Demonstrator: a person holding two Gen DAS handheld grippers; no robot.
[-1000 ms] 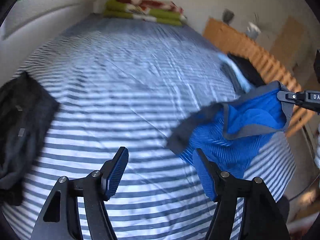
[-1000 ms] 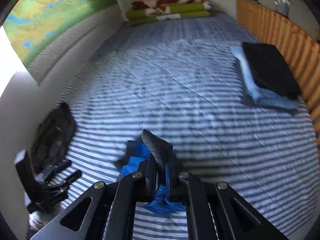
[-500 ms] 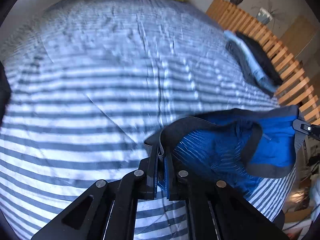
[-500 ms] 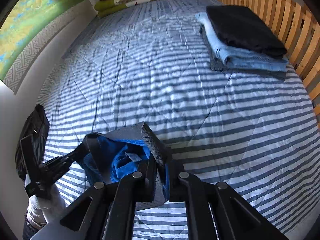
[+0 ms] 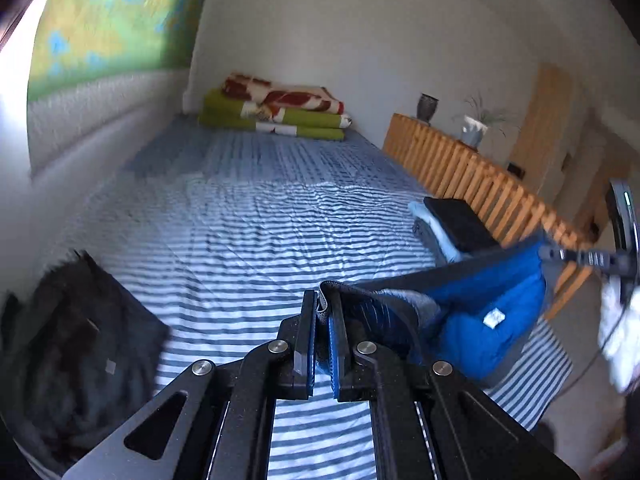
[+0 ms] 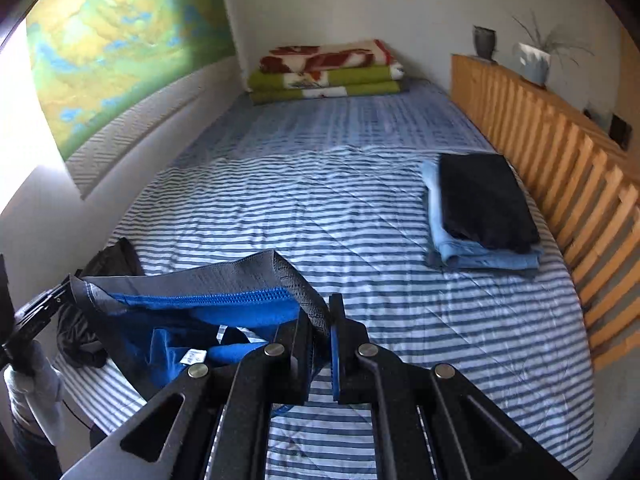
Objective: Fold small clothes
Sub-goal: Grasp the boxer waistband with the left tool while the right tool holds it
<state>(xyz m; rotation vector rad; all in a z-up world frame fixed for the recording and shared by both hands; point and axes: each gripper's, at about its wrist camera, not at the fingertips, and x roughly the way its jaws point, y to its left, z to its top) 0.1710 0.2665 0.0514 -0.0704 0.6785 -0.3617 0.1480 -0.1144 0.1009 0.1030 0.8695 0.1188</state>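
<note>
Blue shorts with a grey waistband (image 5: 480, 320) (image 6: 192, 300) hang stretched between my two grippers above the near edge of the striped bed (image 5: 260, 232) (image 6: 340, 208). My left gripper (image 5: 323, 304) is shut on one end of the grey waistband. My right gripper (image 6: 320, 312) is shut on the other end, and it shows at the far right of the left wrist view (image 5: 580, 258). The left gripper appears at the far left of the right wrist view (image 6: 40, 312). A white label shows inside the blue fabric.
A dark crumpled garment (image 5: 72, 340) (image 6: 108, 264) lies at the bed's near left. A folded stack, black on light blue (image 5: 452, 224) (image 6: 480, 208), sits by the wooden slatted rail (image 6: 560, 152). Folded blankets (image 6: 324, 72) lie at the far end.
My left gripper closed on the waistband. Both grippers then rose and tilted up, and the shorts now hang spread between them.
</note>
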